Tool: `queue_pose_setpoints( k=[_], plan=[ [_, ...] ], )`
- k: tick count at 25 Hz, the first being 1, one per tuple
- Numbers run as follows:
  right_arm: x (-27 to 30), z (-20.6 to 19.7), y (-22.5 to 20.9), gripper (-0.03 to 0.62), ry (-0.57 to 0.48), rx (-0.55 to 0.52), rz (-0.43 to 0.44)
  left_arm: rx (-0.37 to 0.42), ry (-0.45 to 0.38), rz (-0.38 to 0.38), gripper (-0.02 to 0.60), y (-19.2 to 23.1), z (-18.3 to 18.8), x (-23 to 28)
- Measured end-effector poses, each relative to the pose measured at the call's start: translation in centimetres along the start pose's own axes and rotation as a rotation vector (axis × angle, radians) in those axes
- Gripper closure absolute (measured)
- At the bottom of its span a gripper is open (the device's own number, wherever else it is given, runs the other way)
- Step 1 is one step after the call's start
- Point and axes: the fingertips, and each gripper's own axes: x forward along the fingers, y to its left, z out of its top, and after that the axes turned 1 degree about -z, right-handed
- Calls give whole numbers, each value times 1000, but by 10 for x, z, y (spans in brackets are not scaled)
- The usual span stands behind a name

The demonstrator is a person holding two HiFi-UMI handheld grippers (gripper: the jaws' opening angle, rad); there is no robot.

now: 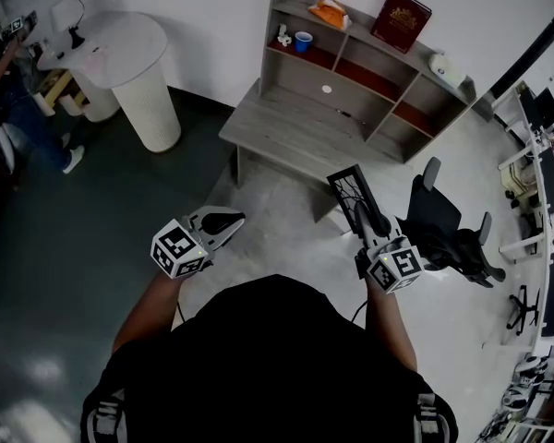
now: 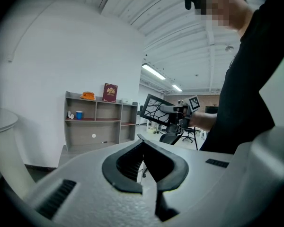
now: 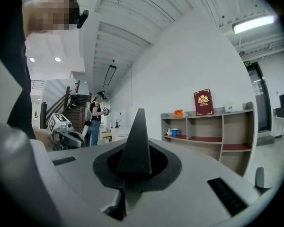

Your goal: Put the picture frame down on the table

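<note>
Your right gripper (image 1: 365, 221) is clamped on the lower edge of the picture frame (image 1: 347, 188), a black frame with a branching pattern. In the right gripper view the frame stands edge-on between the closed jaws. The frame is in the air, tilted, and in the head view it overlaps the near right corner of the grey table (image 1: 286, 127) without resting on it. Your left gripper (image 2: 142, 141) has its jaws together on nothing, and sits well apart from the frame, off the table's near left corner. At the table's far edge, a shelf unit (image 1: 369, 67) carries a blue cup (image 1: 303, 41) and a red book (image 1: 402, 19). An office chair (image 1: 443, 229) stands right of the frame.
</note>
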Motion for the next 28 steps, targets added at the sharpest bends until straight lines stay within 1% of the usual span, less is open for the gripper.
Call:
queue_pose_setpoints(
  k=[8,14,19,22,28],
  plan=[
    [8,-2,0,576,10,7,7,-27,-2,31,565,9,-5,-7],
    [16,-2,-5,576,18,7,17,-19,20,19,565,7,-9,-5],
    [26,-12,-17,576,18,19,28,-39,32,49,565,19,-13,3],
    [33,-14,-28,576,14,30,35,-29,39,62,565,23,-11,5],
    [59,-15,-58,576,15,46,55,-46,43,131,565,53,0,10]
  ],
)
